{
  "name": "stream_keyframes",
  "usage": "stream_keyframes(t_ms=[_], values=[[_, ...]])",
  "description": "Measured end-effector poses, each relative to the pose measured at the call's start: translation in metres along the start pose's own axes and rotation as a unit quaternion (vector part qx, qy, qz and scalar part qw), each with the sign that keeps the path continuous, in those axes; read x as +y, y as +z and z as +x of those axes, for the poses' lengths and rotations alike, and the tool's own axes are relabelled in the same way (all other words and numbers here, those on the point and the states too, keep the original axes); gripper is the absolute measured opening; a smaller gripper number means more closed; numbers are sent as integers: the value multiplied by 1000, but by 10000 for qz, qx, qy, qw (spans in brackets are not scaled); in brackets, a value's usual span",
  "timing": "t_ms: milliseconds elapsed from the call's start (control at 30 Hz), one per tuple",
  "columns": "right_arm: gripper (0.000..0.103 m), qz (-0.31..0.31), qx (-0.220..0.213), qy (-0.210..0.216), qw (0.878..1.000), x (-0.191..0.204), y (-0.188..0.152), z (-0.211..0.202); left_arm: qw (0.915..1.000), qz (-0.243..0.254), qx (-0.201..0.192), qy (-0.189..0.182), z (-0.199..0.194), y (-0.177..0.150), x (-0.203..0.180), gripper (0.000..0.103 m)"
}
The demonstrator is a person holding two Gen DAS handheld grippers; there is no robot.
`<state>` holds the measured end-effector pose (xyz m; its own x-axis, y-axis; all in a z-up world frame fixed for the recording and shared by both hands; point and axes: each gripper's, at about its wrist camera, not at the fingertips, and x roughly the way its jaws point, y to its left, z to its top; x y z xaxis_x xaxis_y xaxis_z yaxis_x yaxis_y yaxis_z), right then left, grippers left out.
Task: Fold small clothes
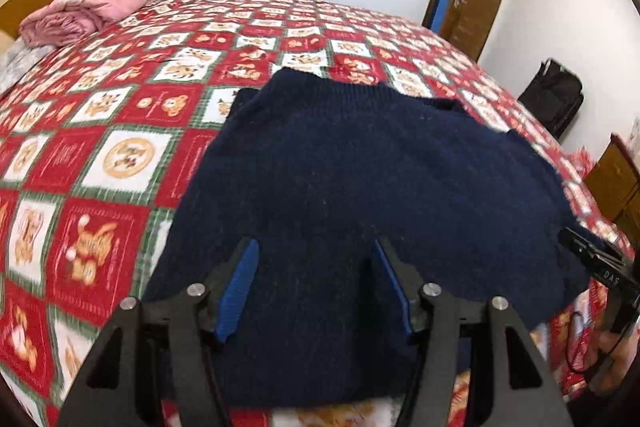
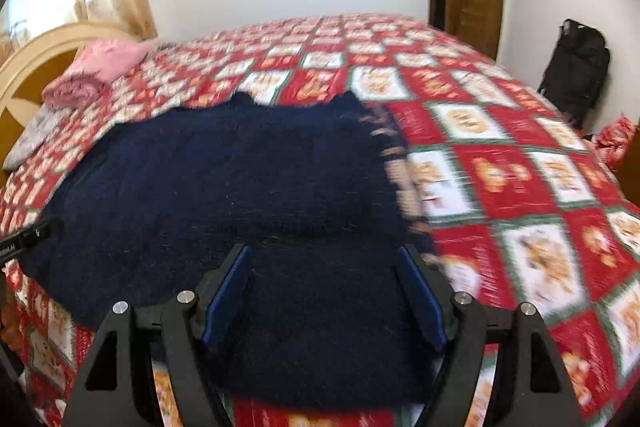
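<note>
Navy sweater [image 1: 360, 179] lies flat on the bed, on the red patchwork bedspread [image 1: 100, 163], with its near hem close to the edge of the bed and its neck side away from the cameras. Nearest to the lens, the left gripper [image 1: 314, 267] stands with its blue pads wide apart above the near part of the knit, and nothing is between them; the right gripper [image 2: 324, 275] is also spread wide and holds nothing. Since no cloth is caught, the next grasp may go wrong: the knit is thick and soft, so the pads could take only the top layer, or take the bedspread together with it, and then the fold would drag the cover. In the right wrist view the right side of the sweater seems already turned in, so a careless pull could open it again. Both views are blurred, so I cannot tell exactly where the hem ends. Farther away, a pink bundle [image 1: 80, 7] lies near the headboard, well apart.
</note>
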<state>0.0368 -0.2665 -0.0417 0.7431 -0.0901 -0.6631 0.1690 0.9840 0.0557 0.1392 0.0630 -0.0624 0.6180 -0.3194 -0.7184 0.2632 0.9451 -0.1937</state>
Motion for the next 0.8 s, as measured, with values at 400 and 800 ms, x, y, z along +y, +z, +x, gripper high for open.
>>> stream_keyframes(t_ms=[400, 800], values=[[76, -95, 612, 142, 9980, 13, -44, -3, 9996, 194, 87, 183, -1, -37, -20, 73], [76, 318, -180, 1108, 9932, 36, 17, -76, 9991, -368, -160, 169, -53, -35, 5, 74]])
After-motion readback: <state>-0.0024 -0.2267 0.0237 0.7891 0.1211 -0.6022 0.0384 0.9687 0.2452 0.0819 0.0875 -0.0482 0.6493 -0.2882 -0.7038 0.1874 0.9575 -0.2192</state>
